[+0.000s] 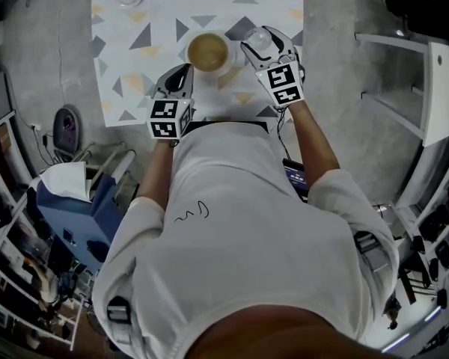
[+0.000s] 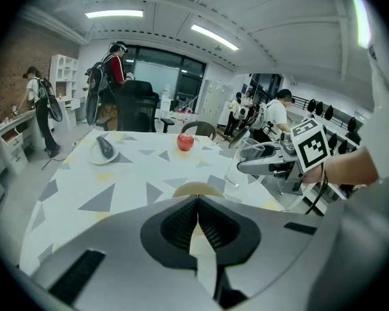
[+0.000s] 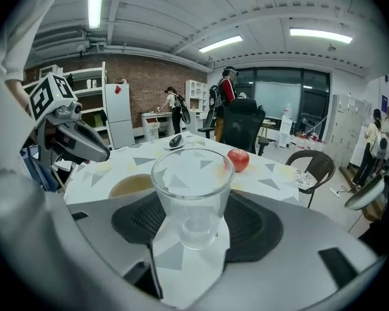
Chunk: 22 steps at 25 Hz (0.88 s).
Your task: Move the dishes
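Gripped glass upright in right gripper, pads on its sides, over table near the edge. Held left gripper shut, jaws together on nothing, just short of bowl standing beside the glass. Farther off, noted apple, then plate at far end

Brick wall, white shelves, ceiling strip lights, grey floor, black chair.

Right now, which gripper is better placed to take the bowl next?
Left. The left gripper, empty with its jaws together, points at the bowl just ahead, while the right gripper already grips the glass.
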### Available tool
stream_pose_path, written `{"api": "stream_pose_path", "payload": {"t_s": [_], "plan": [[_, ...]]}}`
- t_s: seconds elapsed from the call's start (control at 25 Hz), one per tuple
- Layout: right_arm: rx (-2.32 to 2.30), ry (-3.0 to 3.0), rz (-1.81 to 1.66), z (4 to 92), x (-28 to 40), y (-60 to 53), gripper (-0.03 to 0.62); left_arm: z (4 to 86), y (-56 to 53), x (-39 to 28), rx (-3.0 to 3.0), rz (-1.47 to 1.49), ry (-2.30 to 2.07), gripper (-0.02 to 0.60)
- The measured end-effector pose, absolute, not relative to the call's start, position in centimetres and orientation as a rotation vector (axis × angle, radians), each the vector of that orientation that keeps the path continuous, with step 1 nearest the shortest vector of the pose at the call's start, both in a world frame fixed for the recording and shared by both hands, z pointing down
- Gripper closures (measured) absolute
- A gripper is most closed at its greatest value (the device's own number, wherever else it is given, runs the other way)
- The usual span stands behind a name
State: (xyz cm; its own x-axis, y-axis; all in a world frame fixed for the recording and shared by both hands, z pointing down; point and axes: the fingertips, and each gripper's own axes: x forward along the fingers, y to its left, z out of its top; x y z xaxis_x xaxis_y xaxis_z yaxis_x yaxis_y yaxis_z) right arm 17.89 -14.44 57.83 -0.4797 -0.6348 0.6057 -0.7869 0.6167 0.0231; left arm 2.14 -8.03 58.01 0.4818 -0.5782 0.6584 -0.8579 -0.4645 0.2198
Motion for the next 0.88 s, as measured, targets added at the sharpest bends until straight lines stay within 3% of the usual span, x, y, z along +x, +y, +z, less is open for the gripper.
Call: {"api": "stream_pose_path", "payload": {"t_s": [0.88], "plan": [[1.011,-2.260,0.379,61.9,17.0,-14.5,0.321,58.4,-6.3,1.3,2.135,0.710,-1.241,0.560]]}}
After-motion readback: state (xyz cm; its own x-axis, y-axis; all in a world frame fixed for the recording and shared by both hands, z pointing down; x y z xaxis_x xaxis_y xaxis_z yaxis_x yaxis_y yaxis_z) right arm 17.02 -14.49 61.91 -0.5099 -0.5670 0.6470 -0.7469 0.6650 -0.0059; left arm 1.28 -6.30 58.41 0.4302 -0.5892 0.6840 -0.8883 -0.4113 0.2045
